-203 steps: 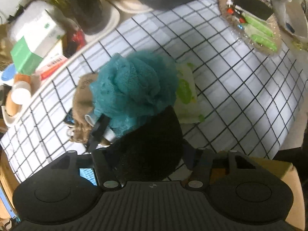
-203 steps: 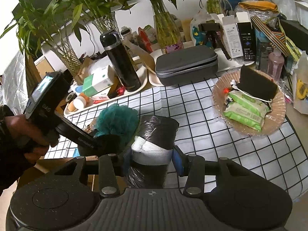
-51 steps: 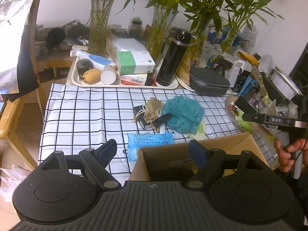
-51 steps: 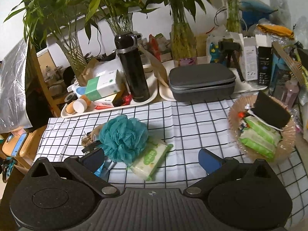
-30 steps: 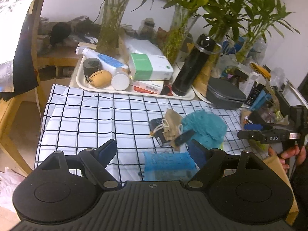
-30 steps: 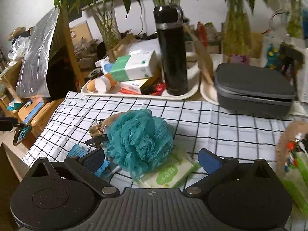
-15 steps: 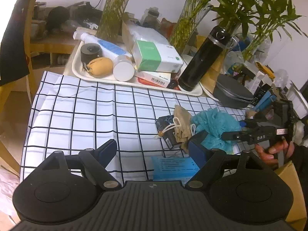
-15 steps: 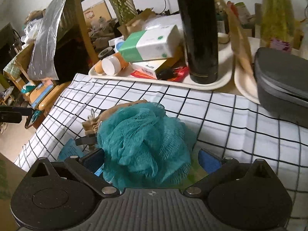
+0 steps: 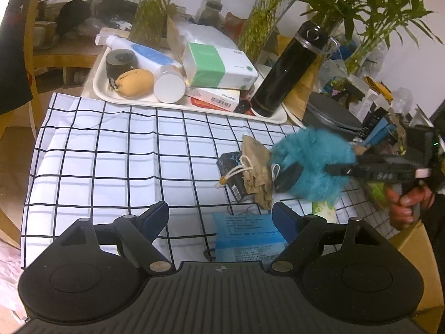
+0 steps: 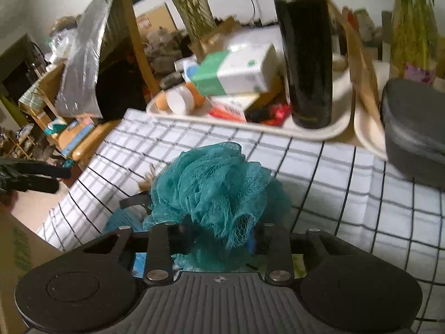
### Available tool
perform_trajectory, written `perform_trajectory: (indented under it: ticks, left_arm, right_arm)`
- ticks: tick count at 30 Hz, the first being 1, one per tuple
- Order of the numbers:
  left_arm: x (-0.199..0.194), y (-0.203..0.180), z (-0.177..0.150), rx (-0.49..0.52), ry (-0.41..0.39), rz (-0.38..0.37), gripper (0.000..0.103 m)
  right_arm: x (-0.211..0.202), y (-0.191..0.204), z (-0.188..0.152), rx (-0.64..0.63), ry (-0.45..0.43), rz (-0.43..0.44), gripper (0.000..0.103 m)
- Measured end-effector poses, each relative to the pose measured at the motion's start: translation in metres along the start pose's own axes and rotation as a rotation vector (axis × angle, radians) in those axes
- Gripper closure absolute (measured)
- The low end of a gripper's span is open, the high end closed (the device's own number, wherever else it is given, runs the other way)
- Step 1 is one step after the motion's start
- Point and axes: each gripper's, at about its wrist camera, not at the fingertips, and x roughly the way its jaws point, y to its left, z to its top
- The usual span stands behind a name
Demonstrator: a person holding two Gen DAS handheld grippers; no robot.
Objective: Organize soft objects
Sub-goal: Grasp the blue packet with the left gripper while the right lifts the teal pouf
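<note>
The right tool (image 10: 219, 239) has just been closing on 1 teal mesh bath pouf (image 10: 217, 192), which now bulges up between its pinched fingers and sits directly ahead of it on the checked counter (image 10: 347, 194). The left tool (image 9: 219, 217) hangs wide open and holds nothing; 1 blue wipes packet (image 9: 250, 235) lies just below and ahead of its gap, slightly toward its right finger, long side running away from the tool.

Seen from the left tool, the pouf (image 9: 311, 164) is ahead and to the right, so the right tool is plainly the nearer one for it, while the packet falls to the left. Just left of the pouf lie 1 tan drawstring pouch (image 9: 257, 167) and 1 small dark packet (image 9: 232, 167), touching each other. A corner of 1 cardboard box (image 9: 417, 245) shows at the far right, beneath the person's hand (image 9: 406, 203), probably the destination. 1 green-printed wipes pack (image 9: 321, 208) peeks from under the pouf.
</note>
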Motion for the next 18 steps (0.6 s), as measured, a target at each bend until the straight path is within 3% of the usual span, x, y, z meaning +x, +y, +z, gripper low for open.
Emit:
perform_trajectory:
  ticks: [9,18]
  left_arm:
    - [0.012,-0.003,0.001,0.036,0.077,-0.012,0.021]
    - [0.043,-0.006,0.013,0.026,0.205,-0.042,0.021]
  right_arm:
    - [-0.057,0.003,0.005,0.046,-0.191,-0.063,0.071]
    - [-0.081,0.01,-0.006,0.069,-0.222,-0.142,0.072]
